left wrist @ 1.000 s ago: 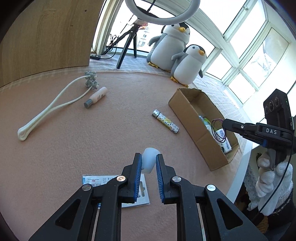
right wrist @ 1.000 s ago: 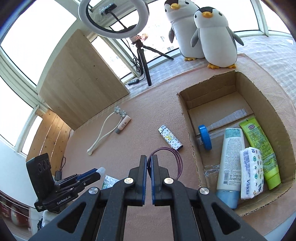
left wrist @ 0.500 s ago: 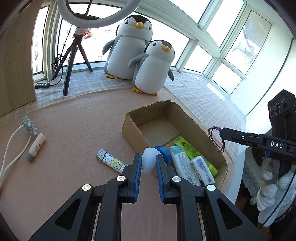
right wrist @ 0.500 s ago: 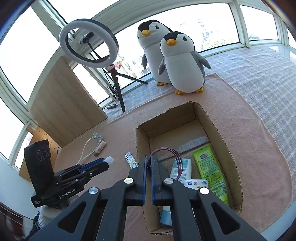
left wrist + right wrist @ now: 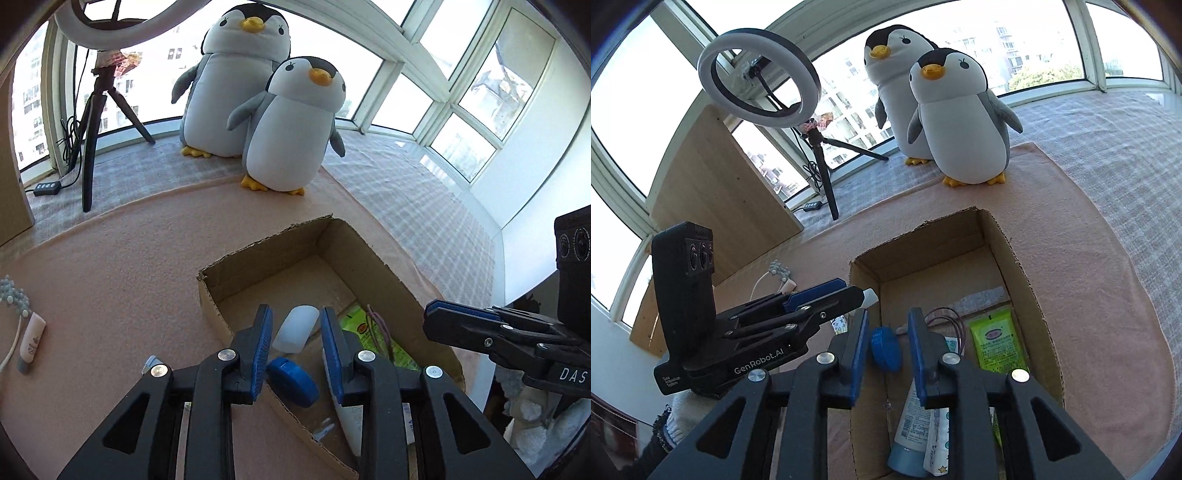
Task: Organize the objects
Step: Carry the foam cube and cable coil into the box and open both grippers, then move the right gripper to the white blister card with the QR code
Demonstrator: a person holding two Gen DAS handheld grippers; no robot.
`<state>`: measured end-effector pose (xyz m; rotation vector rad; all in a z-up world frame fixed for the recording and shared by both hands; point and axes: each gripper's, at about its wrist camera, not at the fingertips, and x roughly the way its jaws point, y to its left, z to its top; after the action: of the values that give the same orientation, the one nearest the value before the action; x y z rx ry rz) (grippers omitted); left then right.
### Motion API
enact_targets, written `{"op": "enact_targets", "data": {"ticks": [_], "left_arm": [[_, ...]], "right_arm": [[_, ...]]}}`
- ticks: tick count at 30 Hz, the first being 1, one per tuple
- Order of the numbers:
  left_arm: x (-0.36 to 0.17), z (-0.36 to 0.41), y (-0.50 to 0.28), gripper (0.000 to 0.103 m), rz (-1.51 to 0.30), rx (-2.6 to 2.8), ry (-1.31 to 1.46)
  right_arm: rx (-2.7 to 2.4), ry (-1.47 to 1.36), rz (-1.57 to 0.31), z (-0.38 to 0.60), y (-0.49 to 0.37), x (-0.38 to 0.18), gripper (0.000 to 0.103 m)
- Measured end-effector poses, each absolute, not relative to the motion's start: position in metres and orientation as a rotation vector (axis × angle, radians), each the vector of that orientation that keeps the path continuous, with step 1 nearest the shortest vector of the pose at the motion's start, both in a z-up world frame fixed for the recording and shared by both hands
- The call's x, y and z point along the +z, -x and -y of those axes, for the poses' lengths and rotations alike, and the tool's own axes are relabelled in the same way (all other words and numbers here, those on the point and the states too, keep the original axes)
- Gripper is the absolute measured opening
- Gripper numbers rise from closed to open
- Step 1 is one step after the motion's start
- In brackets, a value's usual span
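Note:
An open cardboard box (image 5: 266, 243) stands on the pink mat. My left gripper (image 5: 297, 332) hovers over its near end, jaws open, with a small white bottle (image 5: 295, 328) loose between the blue pads; whether a pad still touches it I cannot tell. My right gripper (image 5: 886, 328) is open above the box (image 5: 916, 236) with nothing between its fingers. A purple hair loop (image 5: 955, 321) lies inside, just right of the right finger, partly on a green tube (image 5: 995, 343). The box also holds a blue round lid (image 5: 884, 347) and a white tube with blue cap (image 5: 916, 417).
Two plush penguins (image 5: 284, 122) sit behind the box. A ring light on a tripod (image 5: 757, 85) and a wooden board (image 5: 713, 192) stand at the back left. A white massager and a small tube (image 5: 31, 339) lie left on the mat. A gloved hand (image 5: 683, 417) holds the left gripper.
Both grippers came over the box and opened. The right let go of the purple loop, which now lies in the box. The left pads have spread off the white bottle.

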<state>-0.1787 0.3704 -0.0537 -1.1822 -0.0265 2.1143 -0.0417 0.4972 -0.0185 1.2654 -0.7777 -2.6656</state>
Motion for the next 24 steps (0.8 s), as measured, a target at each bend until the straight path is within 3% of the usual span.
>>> {"op": "enact_targets", "data": {"ticks": [1, 2, 11, 24], "left_arm": [[-0.053, -0.369, 0.179, 0.042, 0.035, 2.123, 1.175], [-0.052, -0.367, 0.179, 0.045, 0.035, 2.139, 1.171], [-0.049, -0.318, 0.171, 0.045, 0.08, 2.209, 1.193], [-0.074, -0.138, 0.123, 0.049, 0.21, 2.346, 1.347]], "right_arm": [[-2.673, -1.25, 0.794, -0.499, 0.039, -0.018, 0.051], [-2.682, -1.238, 0.807, -0.501, 0.037, -0.018, 0.054], [-2.651, -1.286, 0.878, -0.502, 0.032, -0.034, 0.054], [-2.66, -1.203, 0.77, -0.422, 0.02, -0.028, 0.059]]}}
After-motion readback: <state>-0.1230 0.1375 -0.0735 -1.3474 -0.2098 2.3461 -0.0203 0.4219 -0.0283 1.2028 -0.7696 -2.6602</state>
